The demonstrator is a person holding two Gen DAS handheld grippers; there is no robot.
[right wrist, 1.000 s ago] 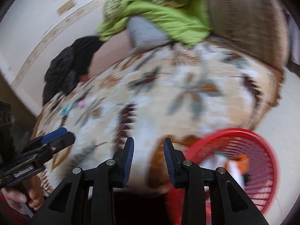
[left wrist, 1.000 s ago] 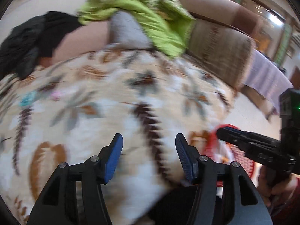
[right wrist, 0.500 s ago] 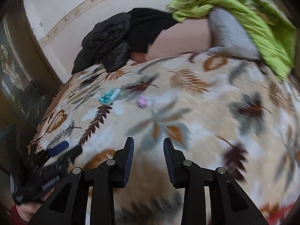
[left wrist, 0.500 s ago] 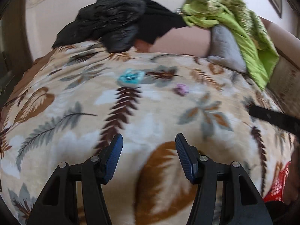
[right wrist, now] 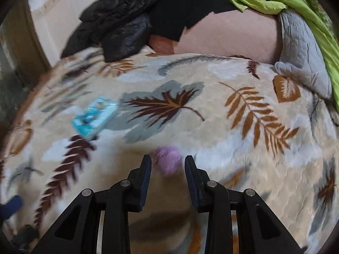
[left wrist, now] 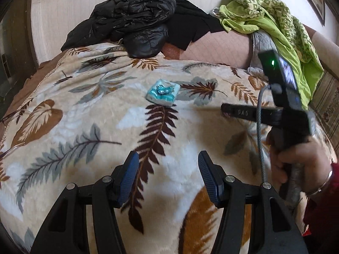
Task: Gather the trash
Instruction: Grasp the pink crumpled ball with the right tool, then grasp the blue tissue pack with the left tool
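Note:
A crumpled teal wrapper (left wrist: pixel 163 92) lies on the leaf-patterned blanket (left wrist: pixel 84 127), well ahead of my open, empty left gripper (left wrist: pixel 168 175). It also shows in the right wrist view (right wrist: pixel 93 117) at the left. A small purple scrap (right wrist: pixel 169 160) lies on the blanket between the tips of my open right gripper (right wrist: pixel 167 165), not held. In the left wrist view the right gripper (left wrist: pixel 233 111) reaches over the blanket from the right; the purple scrap is hidden there.
A black jacket (left wrist: pixel 131 25) and a green cloth (left wrist: pixel 275 17) lie over the sofa back, with a grey cushion (right wrist: pixel 300 55) at the right. A hand (left wrist: pixel 296 158) holds the right gripper.
Both views swung left from the red basket to the sofa seat. The right gripper moved forward until the purple scrap sits between its tips. The left gripper came closer to the teal wrapper.

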